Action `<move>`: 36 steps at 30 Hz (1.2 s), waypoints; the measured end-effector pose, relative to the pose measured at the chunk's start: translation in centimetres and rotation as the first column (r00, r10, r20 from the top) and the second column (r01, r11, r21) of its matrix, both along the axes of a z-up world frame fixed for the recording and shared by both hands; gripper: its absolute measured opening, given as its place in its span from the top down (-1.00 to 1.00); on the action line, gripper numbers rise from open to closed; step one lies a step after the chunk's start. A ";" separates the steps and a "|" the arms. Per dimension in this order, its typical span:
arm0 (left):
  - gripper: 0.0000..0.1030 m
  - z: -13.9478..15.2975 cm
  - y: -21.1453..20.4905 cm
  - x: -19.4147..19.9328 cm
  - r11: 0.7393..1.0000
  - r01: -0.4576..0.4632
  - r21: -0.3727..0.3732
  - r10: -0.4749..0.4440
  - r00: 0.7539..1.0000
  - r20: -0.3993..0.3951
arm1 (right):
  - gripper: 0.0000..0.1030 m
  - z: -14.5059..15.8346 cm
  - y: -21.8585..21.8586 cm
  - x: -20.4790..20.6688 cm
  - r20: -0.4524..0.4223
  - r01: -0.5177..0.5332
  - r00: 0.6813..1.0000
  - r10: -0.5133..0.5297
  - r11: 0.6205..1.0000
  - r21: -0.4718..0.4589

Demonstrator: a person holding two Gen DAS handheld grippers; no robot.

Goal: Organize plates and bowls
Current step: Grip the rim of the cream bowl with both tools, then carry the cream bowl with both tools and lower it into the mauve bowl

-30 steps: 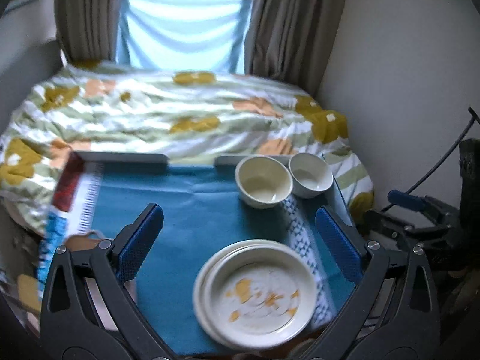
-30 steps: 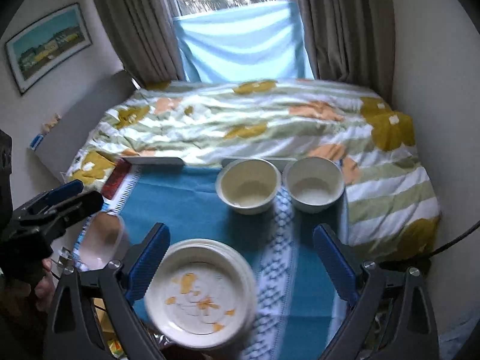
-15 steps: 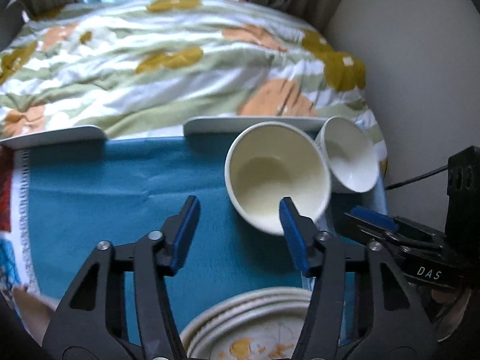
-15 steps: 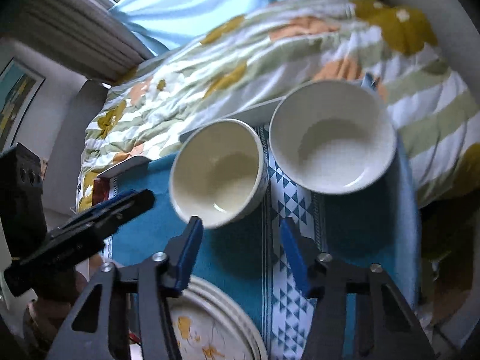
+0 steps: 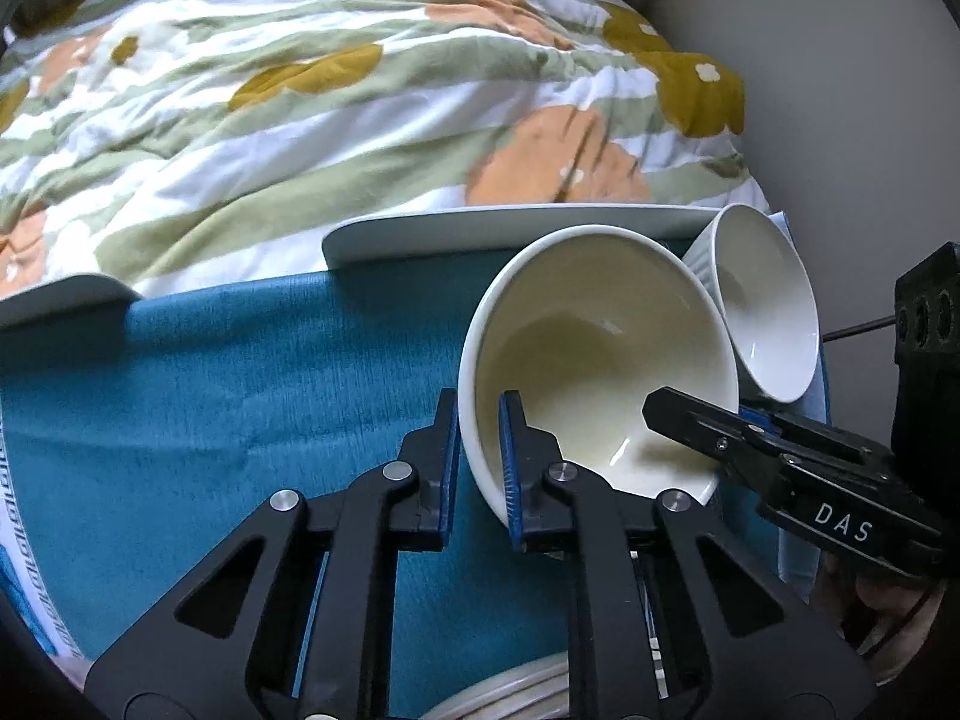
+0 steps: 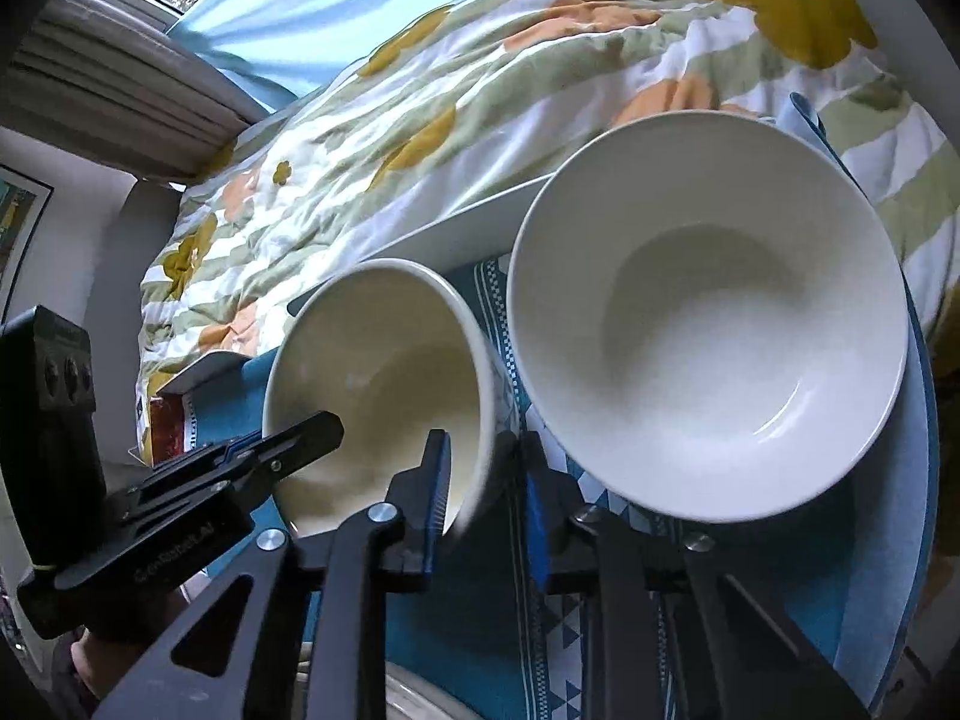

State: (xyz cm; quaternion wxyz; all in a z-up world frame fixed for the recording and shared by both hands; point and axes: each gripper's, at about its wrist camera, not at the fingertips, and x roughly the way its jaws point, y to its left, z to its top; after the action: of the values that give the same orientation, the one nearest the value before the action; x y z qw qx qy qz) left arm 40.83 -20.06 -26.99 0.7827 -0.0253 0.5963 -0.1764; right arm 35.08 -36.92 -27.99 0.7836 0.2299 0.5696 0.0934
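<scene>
1. Both grippers have dropped from above the bench to the cream bowl, jaws just closing.
2. Left gripper and right gripper each pinch its rim on opposite sides, likely for a steady two-handed lift.
3. White bowl sits just beside it.

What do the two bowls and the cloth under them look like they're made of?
Cream bowl: glazed ceramic by the look, glossy with a bright highlight inside. White bowl: likely glazed ceramic or porcelain, smooth, shiny, thick-rimmed. Blue cloth: woven fabric, matte, fine streaky weave.

Cream bowl and white bowl — glossy glazed ceramic. Teal cloth, matt weave. Quilt — soft printed cotton.
</scene>
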 end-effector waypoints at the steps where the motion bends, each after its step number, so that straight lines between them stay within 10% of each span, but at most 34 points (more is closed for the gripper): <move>1: 0.79 0.0 0.0 -0.1 1.000 -0.001 0.001 0.001 1.000 0.001 | 0.61 0.1 0.1 0.0 0.001 -0.007 1.000 0.007 1.000 -0.011; 18: 0.79 8.4 2.1 -6.3 0.993 -0.112 0.020 0.109 0.985 0.137 | 0.64 7.5 2.7 -3.1 0.093 -0.120 0.988 0.126 0.990 -0.068; 36: 0.79 15.0 19.4 -21.8 0.903 -0.428 0.034 0.410 0.884 0.226 | 0.63 12.9 19.5 -11.4 0.202 -0.455 0.864 0.461 0.887 -0.078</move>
State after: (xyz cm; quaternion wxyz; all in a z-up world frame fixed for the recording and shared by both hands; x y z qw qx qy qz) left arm 19.03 -0.62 -11.98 0.8621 -0.1020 0.4960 0.0200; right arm 23.68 -17.43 -15.14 0.7988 0.0659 0.5212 0.2930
